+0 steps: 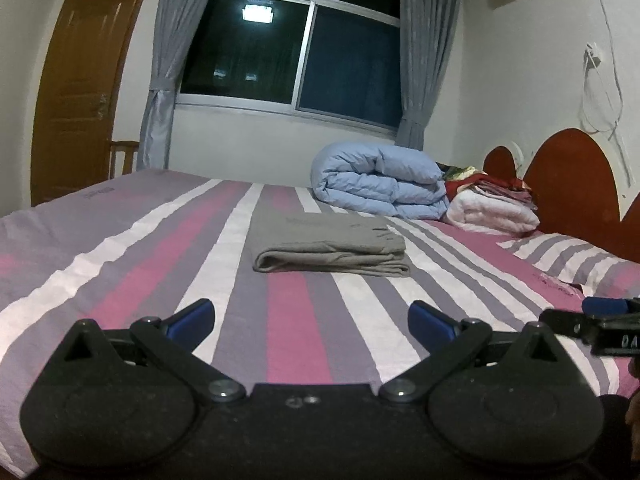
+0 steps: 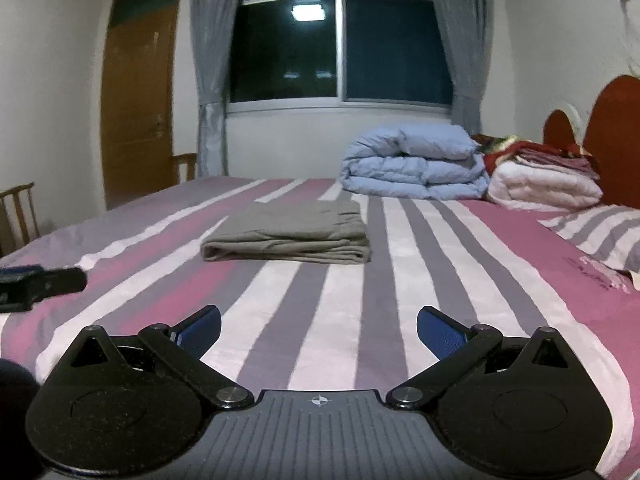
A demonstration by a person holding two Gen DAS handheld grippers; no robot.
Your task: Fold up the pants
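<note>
The left gripper [image 1: 311, 318] has its two blue-padded fingers [image 1: 192, 318] spread wide apart, holding nothing and touching nothing; only striped bedsheet [image 1: 100, 264] shows between them. The right gripper [image 2: 319, 326] stands the same way, its blue fingers [image 2: 440, 332] released and wide, with nothing between them but the sheet. Each gripper shows at the edge of the other's view: the right one at the right edge of the left wrist view, the left one at the left edge of the right wrist view, so the two sit side by side near the front edge of the bed.

Farther out, well apart from both grippers, one pair of grey pants [image 1: 330, 246] lies folded into a flat, layered rectangle in the middle of the bed. Its long axis runs left to right across the bed, crossing the stripes, with a rounded fold on the near left and layered edges along the near side.

Beyond it, at the far right by the red headboard [image 1: 576, 176], are one rolled light-blue duvet [image 1: 380, 178], one white quilt [image 1: 492, 210] topped with folded red cloths, and one striped pillow [image 1: 568, 256]. One window [image 1: 304, 44] with two grey curtains and one wooden door [image 1: 76, 88] lie behind.
</note>
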